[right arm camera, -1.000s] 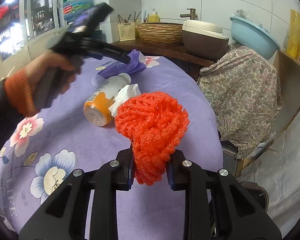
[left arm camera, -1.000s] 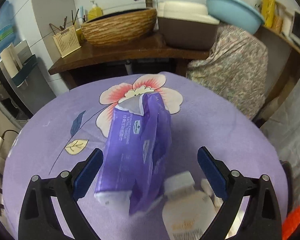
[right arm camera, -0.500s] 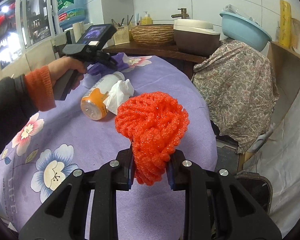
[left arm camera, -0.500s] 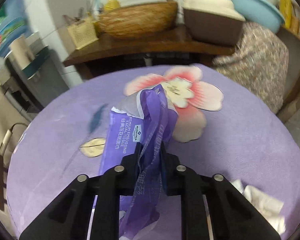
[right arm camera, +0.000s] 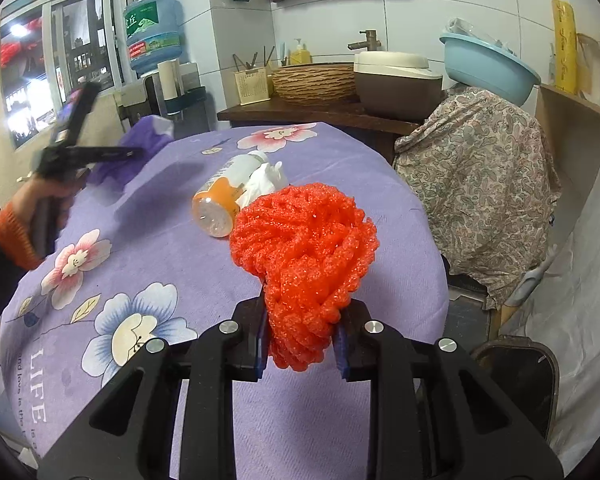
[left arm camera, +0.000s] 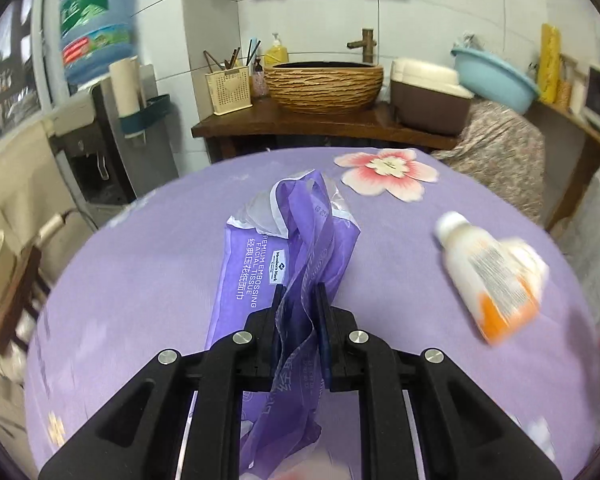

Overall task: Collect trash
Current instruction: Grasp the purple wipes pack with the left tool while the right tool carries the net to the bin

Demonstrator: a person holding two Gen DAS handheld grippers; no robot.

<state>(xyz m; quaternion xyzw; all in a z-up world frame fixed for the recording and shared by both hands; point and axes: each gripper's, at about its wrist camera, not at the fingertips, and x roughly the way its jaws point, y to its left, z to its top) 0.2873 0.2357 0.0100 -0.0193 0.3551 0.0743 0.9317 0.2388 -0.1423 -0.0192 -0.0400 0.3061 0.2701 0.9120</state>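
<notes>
My left gripper is shut on an empty purple facial-tissue wrapper, which hangs from the pads over the purple flowered tablecloth. From the right wrist view that gripper is a blur at the table's left side, in a hand with an orange cuff, trailing the wrapper. My right gripper is shut on a bundle of orange foam net, held above the table's near right edge. A white-and-orange bottle lies on its side mid-table, with a crumpled white tissue against it.
A dark bin stands on the floor off the table's right edge, beside white plastic sheeting. A floral-covered object stands to the right. Behind the table a wooden counter carries a woven basin and a cooker; a water dispenser stands left.
The left jaws closed on the purple wrapper and carried it leftwards across the table, away from the bottle and tissue. The right gripper drifted slightly, still holding the orange net.
</notes>
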